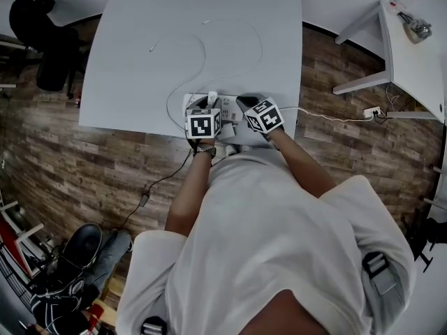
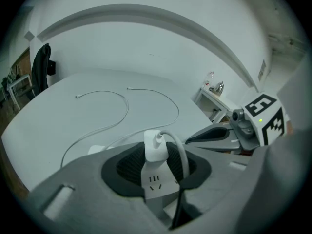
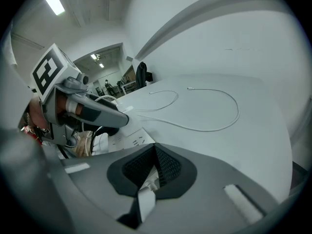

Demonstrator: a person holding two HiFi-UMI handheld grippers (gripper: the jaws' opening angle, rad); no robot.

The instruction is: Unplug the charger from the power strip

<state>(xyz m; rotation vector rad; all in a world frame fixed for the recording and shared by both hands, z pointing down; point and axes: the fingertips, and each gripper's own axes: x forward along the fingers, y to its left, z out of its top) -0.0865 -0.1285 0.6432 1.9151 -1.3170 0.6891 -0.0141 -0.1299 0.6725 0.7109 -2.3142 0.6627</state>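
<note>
- Left gripper (image 2: 157,155): jaws set wide, dark pads closed against both flanks of the white charger (image 2: 154,147)
- Charger: upright and seated in the power strip (image 2: 155,183), with a white lead (image 2: 179,155) arching out of its top towards the right
- Right gripper (image 3: 155,152): jaws drawn in on the end of the power strip (pad tips meet beyond the white body)
- Power strip: flat on the white table (image 1: 209,40), near the front edge, directly before the person
- Both grippers are close side by side, pointing steeply down
- Two thin white cables (image 1: 244,40) lie in loose loops farther back on the table
- Wood-pattern floor (image 1: 84,166) surrounds the table; a black chair (image 1: 42,40) stands to the left
</note>
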